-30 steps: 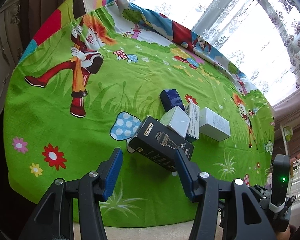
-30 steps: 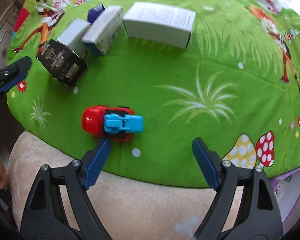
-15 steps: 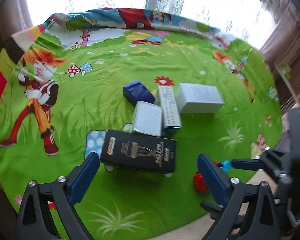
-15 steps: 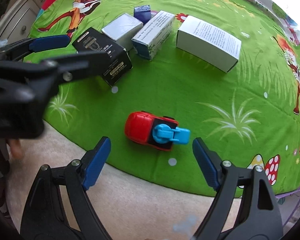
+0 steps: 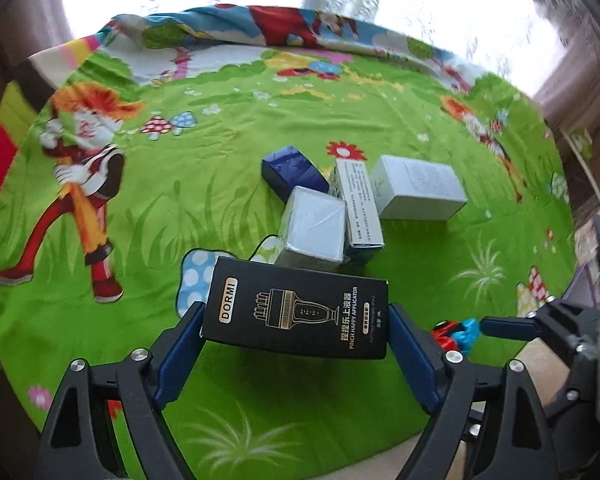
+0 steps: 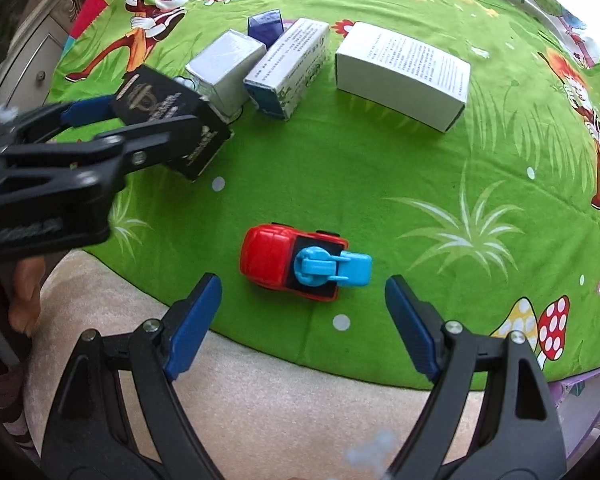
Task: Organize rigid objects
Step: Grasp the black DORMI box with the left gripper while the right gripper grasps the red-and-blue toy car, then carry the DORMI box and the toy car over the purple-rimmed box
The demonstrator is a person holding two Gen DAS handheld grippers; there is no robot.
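Fisheye curvature bends everything toward the frame edges, and the window glare at the top of the left wrist view washes out the far border of the green cartoon cloth (image 5: 148, 320). At lower centre of that view the left gripper (image 5: 296, 322) brackets the black DORMI box (image 5: 296, 312); its jaws are closing, their blue pads at the box's short ends, though whether they already press on it cannot be told. Behind it cluster a silver box (image 5: 316, 226), a printed carton (image 5: 360, 204), a half-hidden navy box (image 5: 290, 168) and a white box (image 5: 418, 188). At the right edge the red and blue toy car (image 5: 456, 330) is mostly cut off behind the other tool. In the right wrist view the right gripper (image 6: 304, 314) stands wide and empty just below that car, with fingertips (image 6: 24, 292) blurred at lower left.
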